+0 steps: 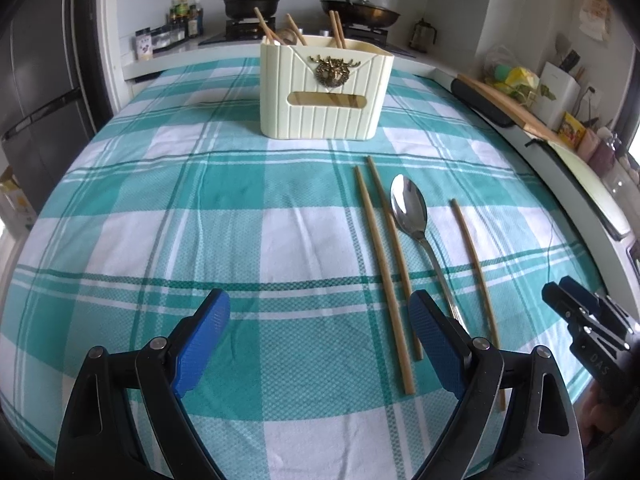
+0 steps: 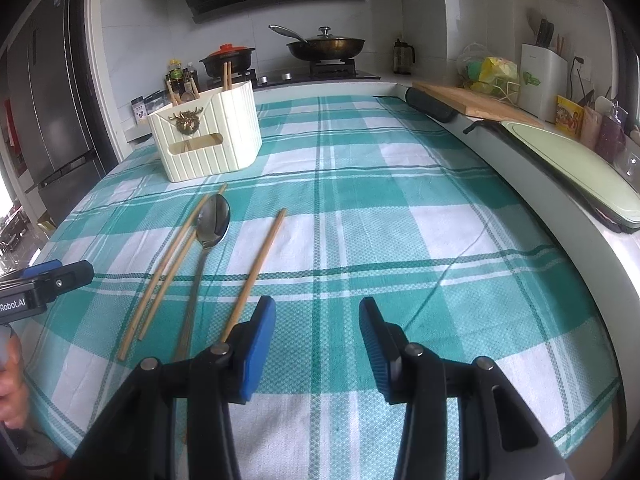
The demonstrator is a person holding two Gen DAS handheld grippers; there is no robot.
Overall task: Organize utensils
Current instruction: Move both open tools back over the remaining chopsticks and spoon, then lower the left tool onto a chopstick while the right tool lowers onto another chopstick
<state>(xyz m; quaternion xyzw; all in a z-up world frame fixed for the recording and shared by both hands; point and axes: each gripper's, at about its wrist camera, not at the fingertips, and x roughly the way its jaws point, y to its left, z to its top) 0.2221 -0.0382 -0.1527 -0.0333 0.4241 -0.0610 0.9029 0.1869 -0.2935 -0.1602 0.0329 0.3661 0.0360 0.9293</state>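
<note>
Two grippers hang tilted down over the near edge of the counter, side by side, each with blue pads and nothing between them. The left gripper (image 1: 320, 340) has its jaws spread wide over bare checked cloth (image 1: 180, 200); its right pad sits just beside the near ends of the paired chopsticks (image 1: 386, 268) and covers part of the spoon's handle. The right gripper (image 2: 317, 340) stands about half open, also empty, with the near end of the single chopstick (image 2: 260, 264) running under its left pad. A hand (image 2: 12, 380) shows at that view's left margin behind the left gripper's body.

Beyond the pads, four utensils lie loose on the cloth, all pointing from the near edge toward the far edge: two chopsticks close together, then the metal spoon (image 1: 412, 212) with its bowl at the far end, then the single chopstick on the side toward the counter's right edge. The spoon lies between the pair and the single stick, apart from the single one.

Farther on, near the counter's far edge, stands the cream utensil holder (image 1: 324, 92) with a brass deer ornament; several chopsticks and a spoon already stand upright in it. Behind it are a stove with a red-lidded pot (image 1: 252, 0) and a wok (image 1: 360, 12).
</note>
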